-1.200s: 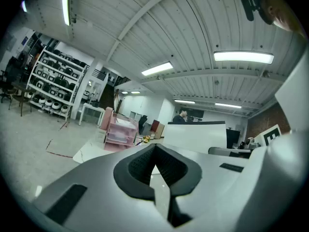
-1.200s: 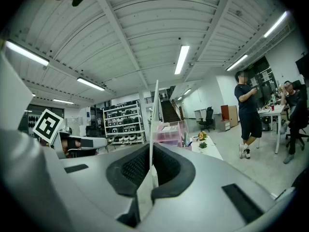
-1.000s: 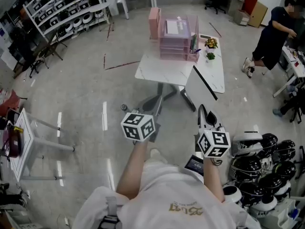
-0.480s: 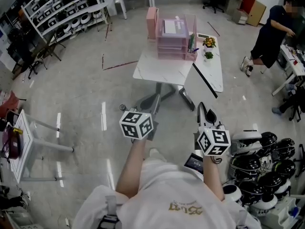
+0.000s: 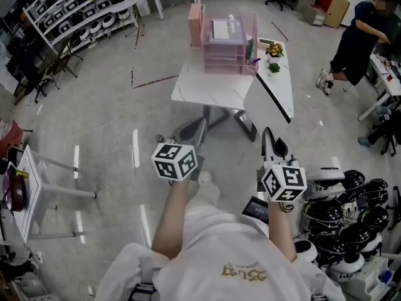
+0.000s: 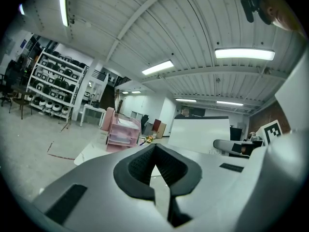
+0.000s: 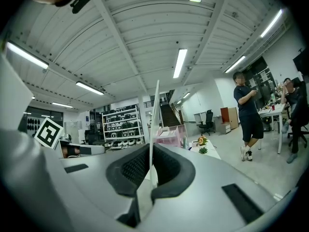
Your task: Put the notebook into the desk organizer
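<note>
Two grippers hover short of the table (image 5: 207,86) bearing a pink organizer (image 5: 225,42). The right gripper (image 7: 150,170) clamps the notebook (image 6: 198,134) edge-on, and the left gripper (image 6: 154,178) is closed and empty.

We see a white table (image 5: 203,88) on the grey floor (image 5: 106,118), with two small potted plants (image 5: 273,58) at its right end. A person in dark clothes (image 5: 354,39) stands far right. Helmets (image 5: 351,209) crowd the lower right, and a white rack (image 5: 78,11) fills the upper left.
</note>
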Motion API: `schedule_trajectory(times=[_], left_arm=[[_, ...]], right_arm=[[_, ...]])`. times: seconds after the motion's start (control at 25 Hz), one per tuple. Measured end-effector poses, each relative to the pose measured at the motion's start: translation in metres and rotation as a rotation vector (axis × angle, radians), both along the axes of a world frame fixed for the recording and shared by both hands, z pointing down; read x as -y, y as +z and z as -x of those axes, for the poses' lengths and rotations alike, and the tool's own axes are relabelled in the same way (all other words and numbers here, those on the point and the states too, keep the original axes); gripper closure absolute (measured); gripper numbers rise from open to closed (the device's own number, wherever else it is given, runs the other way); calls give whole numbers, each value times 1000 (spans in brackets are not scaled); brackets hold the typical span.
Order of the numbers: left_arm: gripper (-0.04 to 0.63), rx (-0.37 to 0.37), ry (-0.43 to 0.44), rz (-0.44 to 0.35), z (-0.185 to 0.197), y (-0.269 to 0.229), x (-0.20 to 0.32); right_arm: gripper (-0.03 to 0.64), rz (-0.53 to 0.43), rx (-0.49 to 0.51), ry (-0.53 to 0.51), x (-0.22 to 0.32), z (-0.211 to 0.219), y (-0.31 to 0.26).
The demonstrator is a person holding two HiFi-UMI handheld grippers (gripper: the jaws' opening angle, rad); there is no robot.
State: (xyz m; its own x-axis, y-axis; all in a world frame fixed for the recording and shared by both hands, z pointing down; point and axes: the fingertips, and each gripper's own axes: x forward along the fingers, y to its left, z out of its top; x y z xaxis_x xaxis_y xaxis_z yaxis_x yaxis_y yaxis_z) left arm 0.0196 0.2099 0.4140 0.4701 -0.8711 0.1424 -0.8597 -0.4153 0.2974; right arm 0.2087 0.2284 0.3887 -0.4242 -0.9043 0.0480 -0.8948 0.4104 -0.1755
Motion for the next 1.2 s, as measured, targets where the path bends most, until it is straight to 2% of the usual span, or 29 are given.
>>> schedule_trajectory(times=[0.2, 0.4, 0.8, 1.04, 1.2], left_arm=[[581, -16, -15, 11, 13, 14, 43], [581, -25, -7, 9, 29, 22, 118], [581, -4, 73, 14, 63, 1, 293], [581, -4, 115, 5, 86, -7, 369], [581, -23, 149, 9, 96, -4, 403]], right_arm=[[598, 7, -7, -10, 42, 10, 10], [598, 5, -17, -10, 112, 30, 16], [598, 1, -7, 34, 282, 79, -10], [598, -6, -5, 52, 360, 107, -19], [598, -3, -28, 75, 393, 120, -17]])
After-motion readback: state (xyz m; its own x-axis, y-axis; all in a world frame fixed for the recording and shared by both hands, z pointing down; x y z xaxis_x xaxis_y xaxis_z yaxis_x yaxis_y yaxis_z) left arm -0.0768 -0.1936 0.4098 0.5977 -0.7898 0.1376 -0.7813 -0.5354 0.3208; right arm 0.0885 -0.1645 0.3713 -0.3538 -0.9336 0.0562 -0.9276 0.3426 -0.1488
